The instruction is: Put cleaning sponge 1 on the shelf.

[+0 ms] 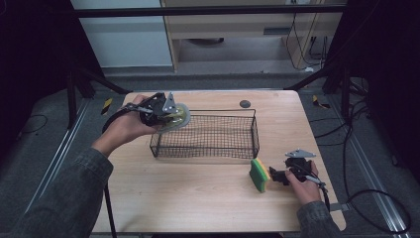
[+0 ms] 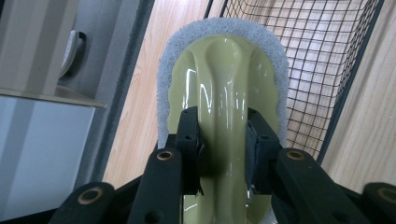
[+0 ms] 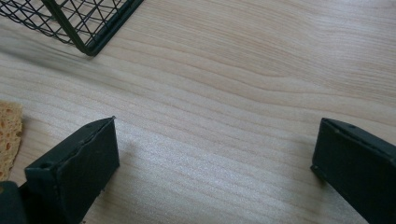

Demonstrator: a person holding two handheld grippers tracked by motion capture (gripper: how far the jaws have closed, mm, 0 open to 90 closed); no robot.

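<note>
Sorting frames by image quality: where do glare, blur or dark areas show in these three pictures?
High view: the wooden table is evenly lit, the surroundings nearly black. Left gripper view: bright glare streaks on the glossy green handle of the scrubber, which the left gripper clamps; the wire basket behind stays fairly sharp. Right gripper view: the basket corner is soft, and the open right gripper casts faint shadows.

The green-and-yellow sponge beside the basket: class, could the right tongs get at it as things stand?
Probably yes. The right tongs stand open on the table right beside the sponge, with only bare wood between them. The wire basket sits farther back, out of the way.
</note>
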